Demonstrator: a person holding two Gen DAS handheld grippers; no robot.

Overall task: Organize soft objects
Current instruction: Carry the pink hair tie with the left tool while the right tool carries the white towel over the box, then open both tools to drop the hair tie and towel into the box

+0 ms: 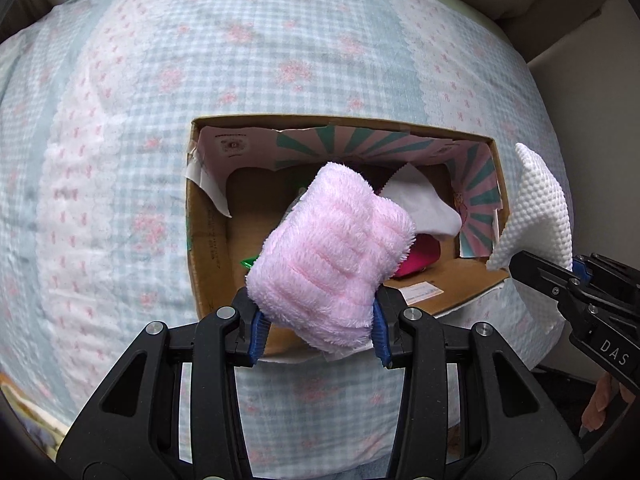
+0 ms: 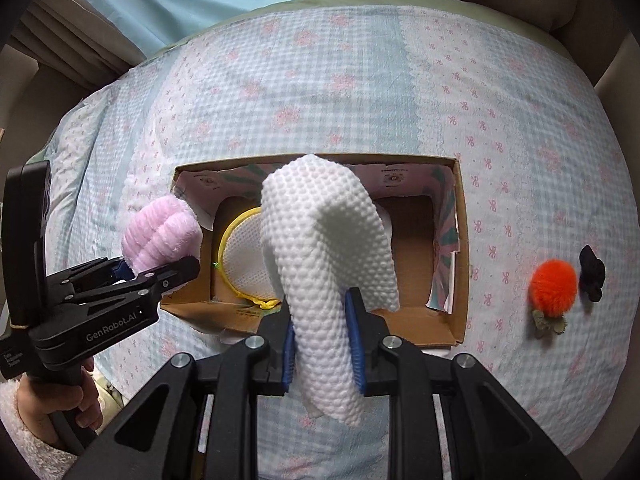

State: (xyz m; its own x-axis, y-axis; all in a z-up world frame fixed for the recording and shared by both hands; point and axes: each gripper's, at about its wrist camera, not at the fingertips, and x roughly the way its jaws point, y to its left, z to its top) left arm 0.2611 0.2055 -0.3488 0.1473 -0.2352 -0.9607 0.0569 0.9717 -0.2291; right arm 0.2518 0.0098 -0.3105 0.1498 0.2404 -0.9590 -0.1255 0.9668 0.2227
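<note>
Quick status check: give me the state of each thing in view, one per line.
Left gripper: shut on fluffy pink cloth, held above the box.
Right gripper: shut on white bumpy-textured cloth, draped over the box.
Open cardboard box: on the bedspread, partly filled.
Yellow-rimmed white mesh pouch: inside the box.
Orange fuzzy pom-pom: lying outside on the checked bedspread.

The box (image 2: 460, 248) sits in the middle of the bed (image 2: 360, 80), near its front edge; a net bag (image 2: 244, 256) lies in the box's left part; the fluffy ball (image 2: 554, 286) lies right of the box, touching the dark lump (image 2: 592, 278).
</note>
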